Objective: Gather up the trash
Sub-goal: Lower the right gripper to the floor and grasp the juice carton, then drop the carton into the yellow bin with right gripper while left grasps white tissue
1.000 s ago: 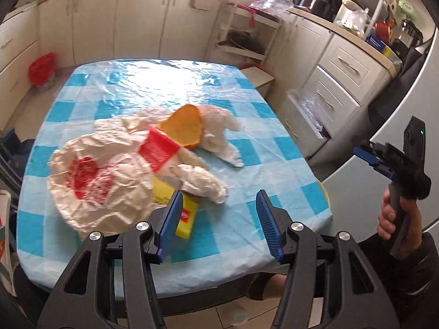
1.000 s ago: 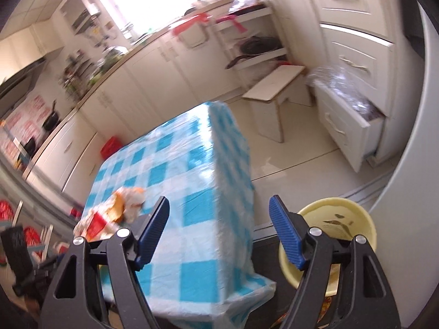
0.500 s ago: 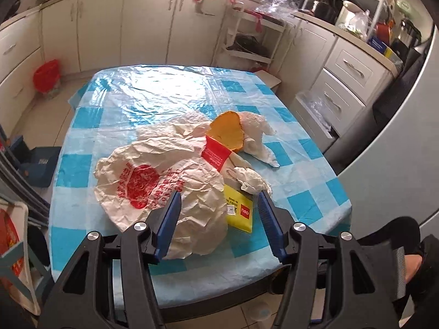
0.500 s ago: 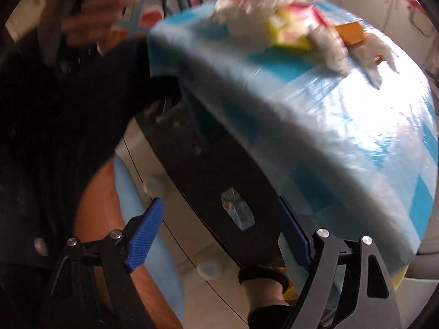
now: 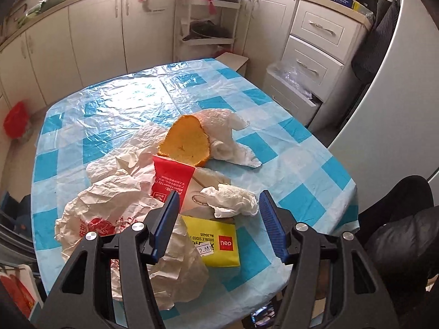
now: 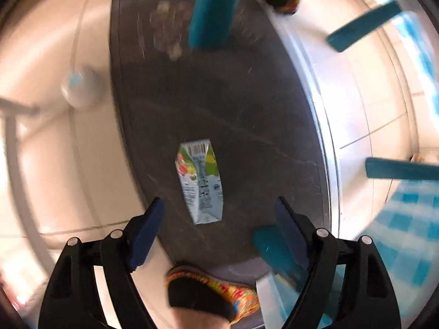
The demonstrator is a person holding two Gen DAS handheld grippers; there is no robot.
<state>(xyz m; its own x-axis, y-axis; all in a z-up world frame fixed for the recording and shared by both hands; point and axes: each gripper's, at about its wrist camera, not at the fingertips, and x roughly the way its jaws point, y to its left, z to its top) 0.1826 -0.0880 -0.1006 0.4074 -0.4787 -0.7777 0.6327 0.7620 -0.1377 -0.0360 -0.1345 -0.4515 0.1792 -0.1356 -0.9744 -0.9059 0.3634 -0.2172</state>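
Note:
A trash heap lies on the blue checked table. It holds a crumpled white plastic bag with red print, a red-and-white packet, an orange peel, white tissues and a yellow packet. My left gripper hangs open over the near tissue and yellow packet, gripping nothing. In the right wrist view, a small drink carton lies flat on a dark floor mat. My right gripper points down above it, jaws wide, nothing pressed between them.
White cabinets, a drawer unit and a corner rack stand behind the table; a red bag sits on the floor. Teal legs rise around the mat. A person's foot in a colourful slipper stands by the gripper.
My right gripper dropped from beside the table to low over the floor mat, rolling as it went; the carton now looms close. The left gripper rolled and shifted slightly over the heap.

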